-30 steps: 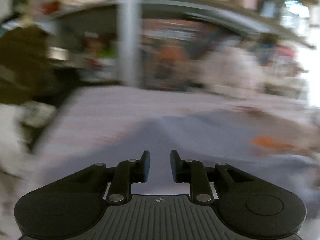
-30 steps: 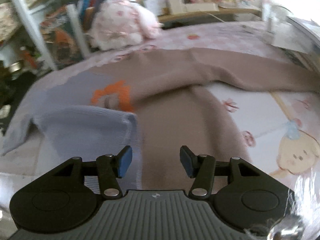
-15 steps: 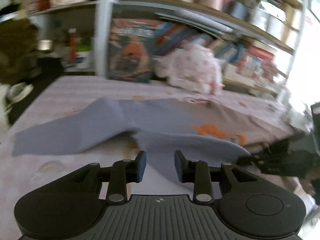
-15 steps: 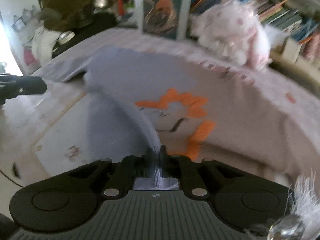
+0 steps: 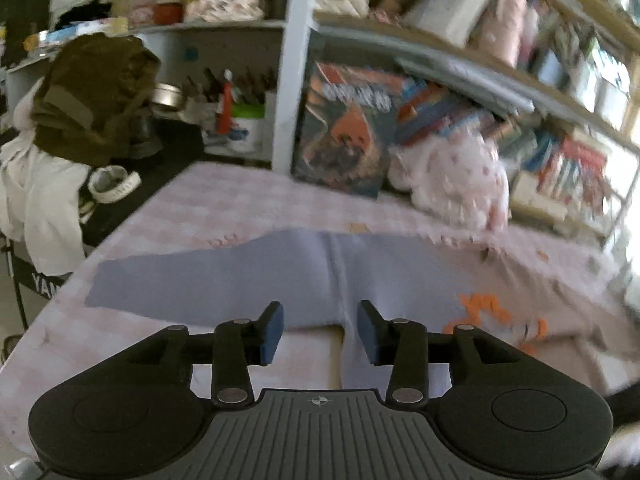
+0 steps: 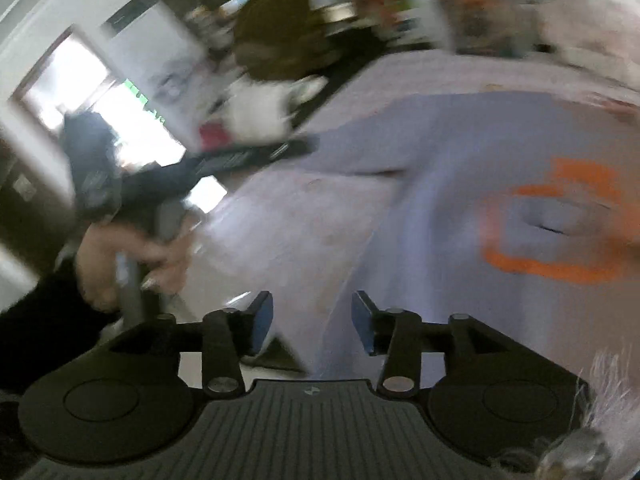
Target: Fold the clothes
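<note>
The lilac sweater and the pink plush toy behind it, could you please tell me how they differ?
The lilac sweater lies flat and spread out, one sleeve stretched sideways; the pink plush toy sits bunched up against the shelves. The sweater is smooth with an orange print; the toy looks fluffy and spotted. Both rest on the pink-checked cover.

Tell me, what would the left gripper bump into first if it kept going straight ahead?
Probably the blue sweater lying on the bed. The left gripper tilts down toward the seam where the sleeve joins the body, though the depth is hard to judge.
</note>
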{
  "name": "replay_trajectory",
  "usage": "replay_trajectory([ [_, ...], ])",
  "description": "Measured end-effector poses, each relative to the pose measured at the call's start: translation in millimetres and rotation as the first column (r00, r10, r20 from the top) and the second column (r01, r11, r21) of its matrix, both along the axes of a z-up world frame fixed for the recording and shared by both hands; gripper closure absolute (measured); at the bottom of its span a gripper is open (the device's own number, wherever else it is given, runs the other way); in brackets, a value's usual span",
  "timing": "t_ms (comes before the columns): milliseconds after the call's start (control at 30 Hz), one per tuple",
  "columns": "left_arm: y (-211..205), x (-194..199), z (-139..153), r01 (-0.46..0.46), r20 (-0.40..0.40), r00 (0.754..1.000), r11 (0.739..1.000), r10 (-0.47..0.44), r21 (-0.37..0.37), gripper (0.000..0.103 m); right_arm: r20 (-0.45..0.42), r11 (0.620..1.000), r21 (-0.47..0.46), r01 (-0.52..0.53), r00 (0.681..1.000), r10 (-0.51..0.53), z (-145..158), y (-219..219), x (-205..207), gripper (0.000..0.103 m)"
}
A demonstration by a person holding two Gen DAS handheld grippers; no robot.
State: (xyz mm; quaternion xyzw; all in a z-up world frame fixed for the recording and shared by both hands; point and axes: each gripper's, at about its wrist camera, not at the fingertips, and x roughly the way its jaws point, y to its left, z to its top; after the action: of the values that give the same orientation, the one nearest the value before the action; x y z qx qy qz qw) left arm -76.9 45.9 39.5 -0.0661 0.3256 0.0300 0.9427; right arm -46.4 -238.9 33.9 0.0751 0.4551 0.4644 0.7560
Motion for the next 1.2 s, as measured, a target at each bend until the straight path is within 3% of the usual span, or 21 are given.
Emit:
replay_trajectory([
  [67,-6,3,-13,0.02,-0.043,0.999,0.999,-0.019,0.026,0.062,0.006,0.977,-0.075,0.201,0.98,-0.201,-10,-37,4,0.059],
  [133,-10,5,-24,0.035,-0.077,0.996,0.999,-0.032,0.037,0.062,0.037,0.909,-0.163,0.383,0.923,-0.383,-19,-74,7,0.059],
  [167,-11,6,-30,0.044,-0.093,0.995,0.999,-0.04,0.033,0.062,0.093,0.865,-0.224,0.449,0.893,-0.44,-23,-88,4,0.059],
  [267,-10,11,-43,0.056,-0.125,0.991,0.998,-0.053,0.019,0.055,0.274,0.685,-0.371,0.628,0.778,-0.565,-33,-129,-7,0.056],
  [333,-9,15,-50,0.064,-0.142,0.988,0.998,-0.062,0.009,0.053,0.308,0.632,-0.424,0.649,0.759,-0.574,-42,-138,-16,0.055],
  [367,-9,18,-53,0.069,-0.149,0.987,0.998,-0.067,0.003,0.053,0.282,0.623,-0.43,0.653,0.753,-0.595,-47,-143,-18,0.055],
  [433,-8,22,-57,0.076,-0.153,0.985,0.997,-0.078,-0.022,0.052,0.214,0.624,-0.406,0.668,0.733,-0.646,-54,-152,-24,0.055],
  [533,-8,31,-65,0.092,-0.17,0.98,0.994,-0.102,-0.066,0.048,0.184,0.613,-0.372,0.697,0.703,-0.687,-60,-148,-22,0.057],
  [600,-9,37,-70,0.084,-0.193,0.977,0.995,-0.094,-0.059,0.048,0.208,0.608,-0.381,0.697,0.705,-0.678,-59,-140,-19,0.073],
  [633,-10,39,-73,0.079,-0.204,0.975,0.995,-0.088,-0.053,0.048,0.211,0.617,-0.382,0.688,0.715,-0.667,-59,-138,-18,0.092],
  [667,-11,42,-75,0.082,-0.213,0.973,0.995,-0.09,-0.048,0.048,0.19,0.643,-0.38,0.665,0.736,-0.649,-57,-138,-17,0.094],
  [733,-14,44,-77,0.104,-0.22,0.969,0.994,-0.109,-0.034,0.048,0.172,0.671,-0.372,0.642,0.758,-0.63,-47,-133,-22,0.095],
  [833,-15,48,-79,0.135,-0.232,0.963,0.991,-0.135,-0.013,0.048,0.107,0.761,-0.232,0.606,0.793,-0.599,-11,-135,-44,0.095],
  [900,-13,51,-82,0.145,-0.241,0.96,0.989,-0.144,-0.015,0.048,0.102,0.784,-0.222,0.58,0.813,-0.573,5,-134,-60,0.095],
  [1000,-10,53,-84,0.152,-0.236,0.96,0.988,-0.151,-0.013,0.048,0.081,0.769,-0.302,0.563,0.819,-0.567,3,-132,-78,0.094],
  [1067,-8,55,-84,0.155,-0.235,0.96,0.988,-0.156,-0.022,0.048,0.062,0.766,-0.367,0.527,0.836,-0.545,-8,-126,-82,0.085],
  [1100,-6,55,-84,0.156,-0.233,0.959,0.987,-0.158,-0.025,0.048,0.08,0.744,-0.397,0.537,0.828,-0.555,-13,-124,-82,0.079],
  [1133,-5,55,-84,0.158,-0.232,0.959,0.987,-0.16,-0.028,0.048,0.099,0.722,-0.422,0.549,0.819,-0.565,-17,-121,-82,0.067],
  [1200,-4,56,-85,0.16,-0.223,0.961,0.987,-0.162,-0.023,0.049,0.144,0.692,-0.398,0.603,0.786,-0.602,-17,-119,-78,0.062],
])
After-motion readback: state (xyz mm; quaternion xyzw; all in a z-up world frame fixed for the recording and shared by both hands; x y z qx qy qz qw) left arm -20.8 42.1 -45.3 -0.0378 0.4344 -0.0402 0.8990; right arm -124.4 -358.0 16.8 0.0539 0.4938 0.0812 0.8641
